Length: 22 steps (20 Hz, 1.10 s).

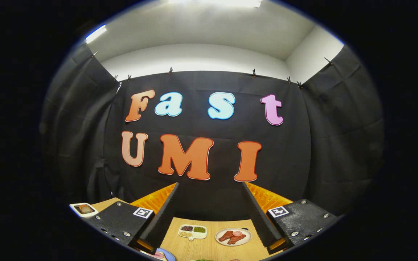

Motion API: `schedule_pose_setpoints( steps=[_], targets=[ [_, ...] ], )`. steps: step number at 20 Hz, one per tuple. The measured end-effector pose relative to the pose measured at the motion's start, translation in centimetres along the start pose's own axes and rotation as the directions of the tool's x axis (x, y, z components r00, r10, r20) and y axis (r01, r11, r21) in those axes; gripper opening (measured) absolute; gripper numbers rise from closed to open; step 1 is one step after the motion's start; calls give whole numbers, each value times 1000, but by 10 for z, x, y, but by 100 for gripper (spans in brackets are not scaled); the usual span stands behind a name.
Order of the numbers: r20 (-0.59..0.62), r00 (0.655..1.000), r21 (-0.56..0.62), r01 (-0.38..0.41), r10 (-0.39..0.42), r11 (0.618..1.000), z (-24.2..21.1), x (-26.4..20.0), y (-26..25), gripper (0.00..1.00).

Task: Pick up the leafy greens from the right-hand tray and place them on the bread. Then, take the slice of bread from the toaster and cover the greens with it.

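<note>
Black cloth [209, 203] walls the booth on three sides, with white wall and a bright ceiling above it in the upper part of the frame, and a pale wood table [209, 244] lies along the bottom centre. At the very bottom edge, centre, a sliver of greens [204, 260] just shows between the fingers; too little of it is visible to tell its long axis or which way it points, and I cannot tell what it lies on. Left of it, at the bottom edge beside the left finger, sits part of a blue-rimmed plate [166, 255] with something pinkish on it. Further up the table, between the fingers and beyond them, a white divided tray [192, 232] holds dark, green and pale fillings in its three compartments, its long side running left to right. Just right of it, apart from it, a round plate [233, 236] carries reddish slices of meat. At lower left, outside the left finger, a small white plate [83, 209] with a brown piece of bread sits near the table's edge. The gripper [209, 217] hangs above the table with its fingers spread wide, holding nothing. Bare wood lies between the tray, the plates and the greens.
</note>
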<state>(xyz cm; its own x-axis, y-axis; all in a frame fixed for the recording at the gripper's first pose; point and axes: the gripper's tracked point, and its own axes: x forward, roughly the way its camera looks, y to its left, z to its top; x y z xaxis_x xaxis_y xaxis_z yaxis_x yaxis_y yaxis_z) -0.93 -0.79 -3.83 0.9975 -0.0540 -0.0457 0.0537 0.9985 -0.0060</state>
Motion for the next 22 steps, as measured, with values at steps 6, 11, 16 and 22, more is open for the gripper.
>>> schedule_pose_setpoints(
  steps=[6, 11, 16, 22],
  targets=[
    [-24, 999, -27, 20, -21, 999, -29, 1, -8, 99],
    [-53, 998, 0, 29, -29, 1000, -53, 0, -11, 99],
    [-109, 994, 28, 14, -11, 999, -87, 0, -9, 99],
    [-232, 973, 38, 3, 6, 999, -147, -5, -2, 99]
  ],
)
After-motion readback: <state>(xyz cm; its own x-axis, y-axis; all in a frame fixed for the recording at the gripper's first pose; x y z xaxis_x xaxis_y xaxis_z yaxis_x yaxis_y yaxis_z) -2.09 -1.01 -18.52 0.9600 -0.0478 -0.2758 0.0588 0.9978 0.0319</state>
